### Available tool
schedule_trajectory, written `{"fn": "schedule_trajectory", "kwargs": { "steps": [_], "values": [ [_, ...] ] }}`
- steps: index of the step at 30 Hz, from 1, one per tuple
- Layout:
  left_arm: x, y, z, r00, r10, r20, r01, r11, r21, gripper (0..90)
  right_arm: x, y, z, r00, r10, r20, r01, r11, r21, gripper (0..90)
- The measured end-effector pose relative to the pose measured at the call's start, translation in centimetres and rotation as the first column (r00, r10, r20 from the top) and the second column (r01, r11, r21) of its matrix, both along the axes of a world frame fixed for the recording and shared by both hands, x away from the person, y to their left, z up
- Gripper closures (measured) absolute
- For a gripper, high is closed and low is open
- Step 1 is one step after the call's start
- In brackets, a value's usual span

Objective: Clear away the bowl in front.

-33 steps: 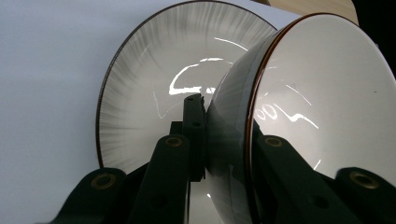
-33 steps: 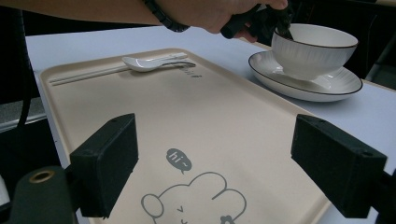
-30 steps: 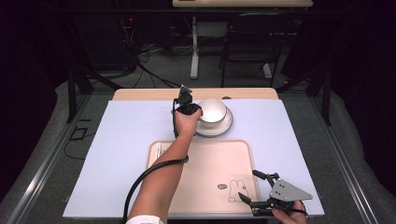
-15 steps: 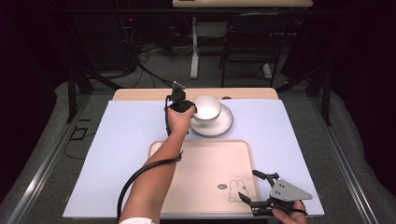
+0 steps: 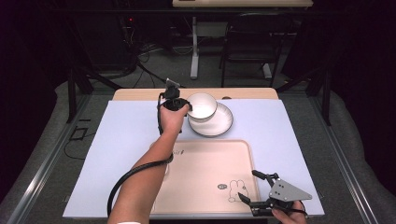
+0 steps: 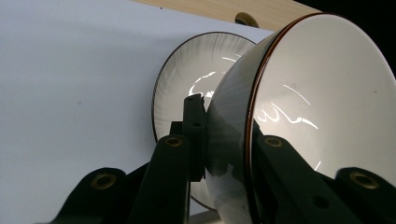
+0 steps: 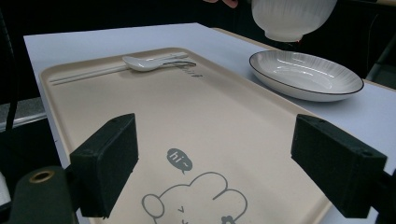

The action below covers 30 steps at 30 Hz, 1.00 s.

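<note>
A white bowl (image 5: 202,106) with a dark rim hangs lifted above a white plate (image 5: 215,122) at the far middle of the table. My left gripper (image 5: 181,106) is shut on the bowl's left rim. In the left gripper view one jaw lies inside the bowl (image 6: 317,93) and the other against its outer wall, with the plate (image 6: 196,79) behind. My right gripper (image 5: 249,186) stands open at the near right, over the beige tray's (image 5: 205,158) corner. The right gripper view has the bowl (image 7: 292,16) in the air over the plate (image 7: 303,74).
A white spoon (image 7: 149,61) and pale chopsticks (image 7: 84,73) lie at the tray's far left edge. A pale blue mat (image 5: 126,140) covers the table, with a wooden strip (image 5: 140,94) along its far side. Dark floor, cables and a desk frame lie beyond.
My left gripper has raised the bowl off the plate and carried it a little to the left. The right gripper has stayed where it was.
</note>
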<state>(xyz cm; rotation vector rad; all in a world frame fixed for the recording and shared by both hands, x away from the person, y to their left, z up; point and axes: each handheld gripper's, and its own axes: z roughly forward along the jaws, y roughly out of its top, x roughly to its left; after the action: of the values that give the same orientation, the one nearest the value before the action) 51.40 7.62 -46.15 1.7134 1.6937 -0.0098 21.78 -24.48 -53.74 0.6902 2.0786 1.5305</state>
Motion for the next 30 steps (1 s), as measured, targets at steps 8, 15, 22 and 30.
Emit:
{"fn": "schedule_trajectory", "kwargs": {
  "steps": [8, 15, 22, 30],
  "values": [
    [-1.5, -1.1, -0.4, 0.9947, -0.099, -0.026, 0.099, 0.9950, 0.004, 80.8, 0.0, 0.0, 0.0, 1.0000, 0.001, 0.001, -0.001, 1.000, -0.003, 14.5],
    [-3.2, -2.8, -0.8, 0.9812, -0.189, -0.041, 0.188, 0.9820, -0.008, 80.8, 0.0, 0.1, 0.0, 1.0000, 0.004, 0.006, -0.004, 1.000, -0.007, 14.5],
    [-4.7, -5.7, -1.6, 0.9598, -0.275, -0.056, 0.275, 0.9613, -0.002, 80.8, 0.1, 0.0, -0.1, 1.0000, 0.000, 0.005, 0.000, 1.000, -0.008, 14.5],
    [-5.5, -8.7, -2.7, 0.9419, -0.326, -0.079, 0.328, 0.9447, 0.005, 80.9, 0.0, 0.0, -0.1, 1.0000, 0.003, 0.006, -0.003, 1.000, -0.008, 14.5]
  ]
}}
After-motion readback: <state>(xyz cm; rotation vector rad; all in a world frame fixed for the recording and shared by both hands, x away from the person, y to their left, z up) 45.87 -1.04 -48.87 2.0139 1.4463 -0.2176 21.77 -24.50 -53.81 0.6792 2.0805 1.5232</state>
